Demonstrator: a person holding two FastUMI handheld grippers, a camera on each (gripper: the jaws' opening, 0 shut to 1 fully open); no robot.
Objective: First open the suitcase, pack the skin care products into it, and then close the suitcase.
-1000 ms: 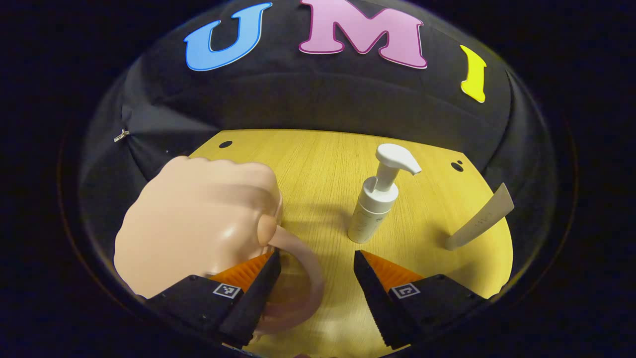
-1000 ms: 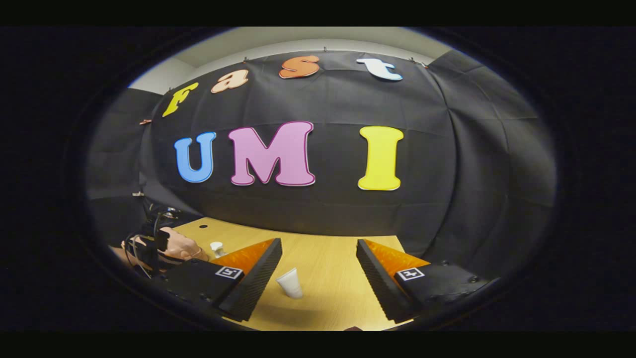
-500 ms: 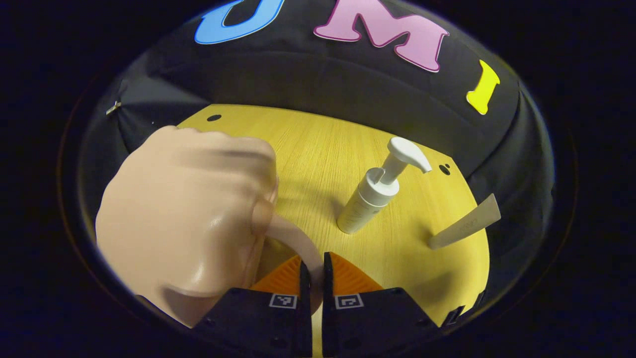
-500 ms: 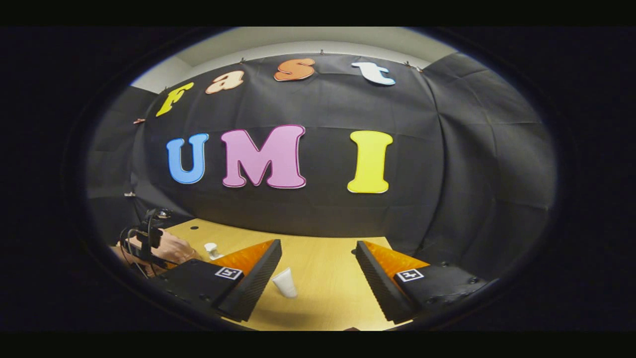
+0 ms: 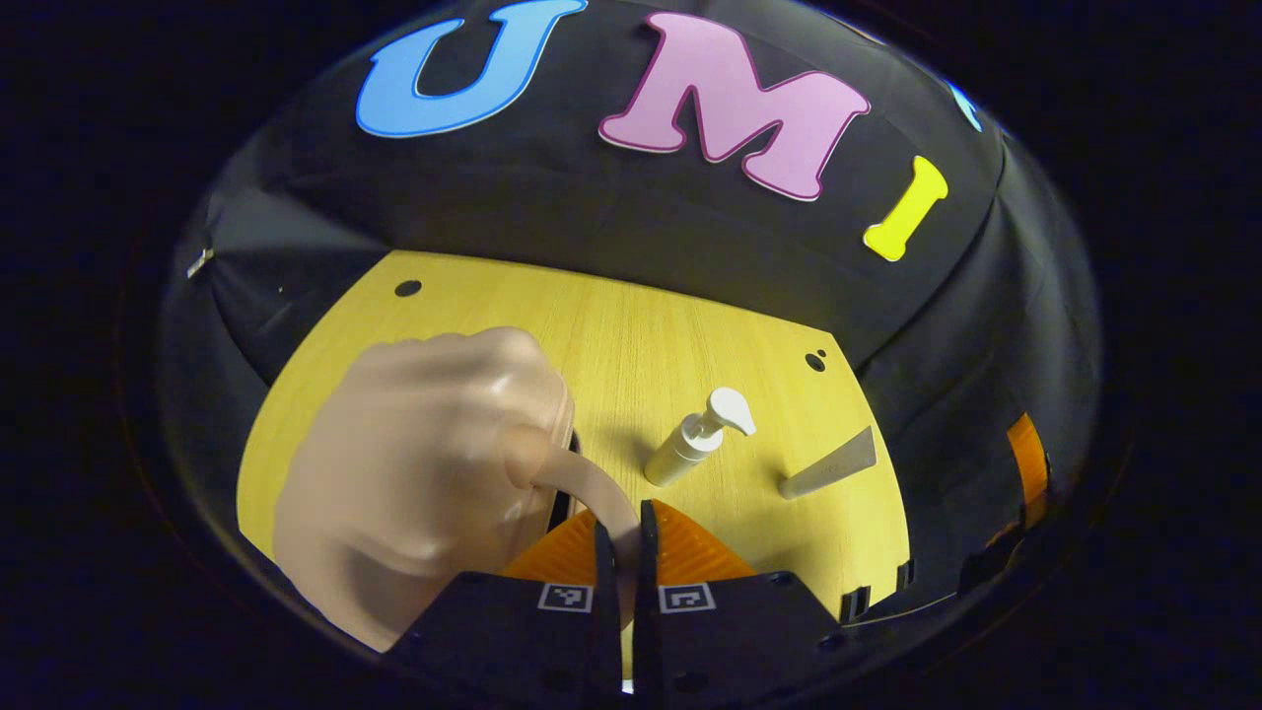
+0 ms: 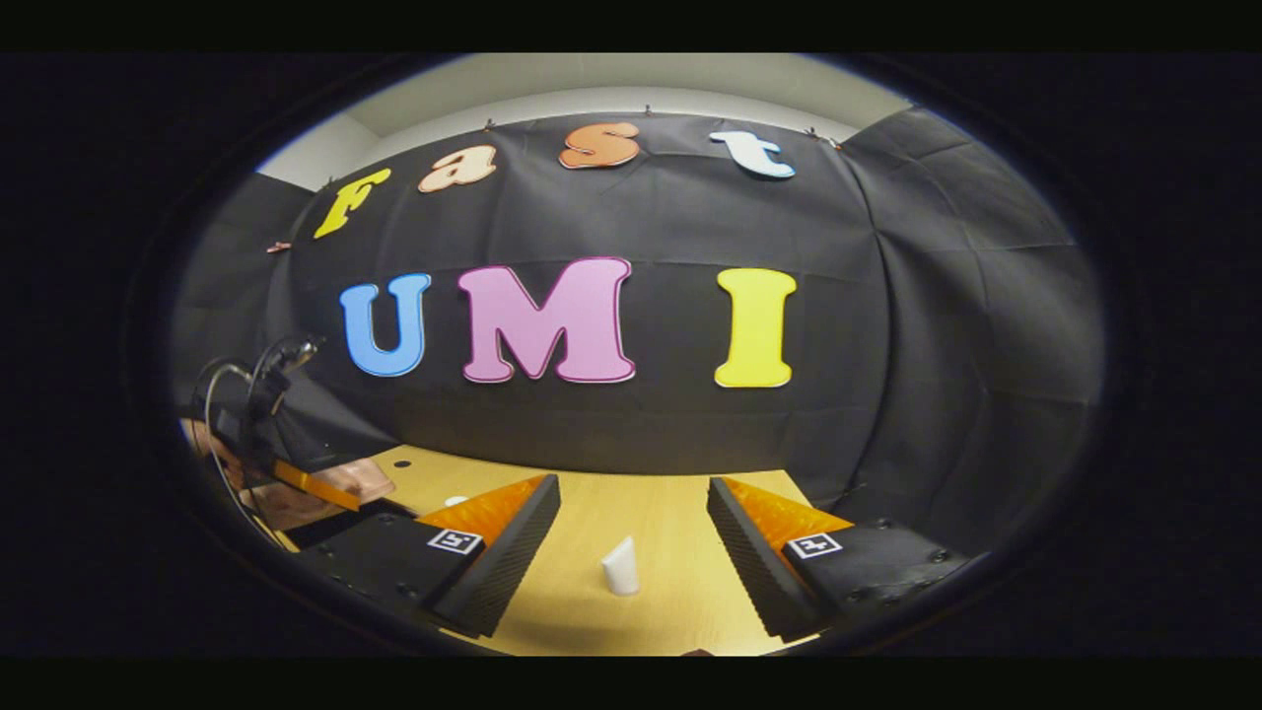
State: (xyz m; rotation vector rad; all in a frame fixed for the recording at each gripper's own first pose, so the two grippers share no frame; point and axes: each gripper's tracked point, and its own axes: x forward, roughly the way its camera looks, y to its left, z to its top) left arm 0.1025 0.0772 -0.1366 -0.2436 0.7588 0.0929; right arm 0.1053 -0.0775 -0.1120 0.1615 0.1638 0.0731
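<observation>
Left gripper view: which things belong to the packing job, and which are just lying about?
Job: suitcase, its handle in the shut left hand-held gripper; pump bottle; tube.
Just there: wooden table; black cloth wall.

the left gripper (image 5: pixel 619 528) sat low in the left gripper view with its two fingers drawn together, both pressing on the curved handle (image 5: pixel 582 483) of a peach-coloured suitcase (image 5: pixel 424 473). the suitcase was blurred and lay on the left part of a yellow wooden table (image 5: pixel 651 335). to its right a white pump bottle (image 5: pixel 695 436) stood tilted on the table, and a pale tube (image 5: pixel 828 463) stood further right, near the table's edge. the two products were apart from each other and from the suitcase.
</observation>
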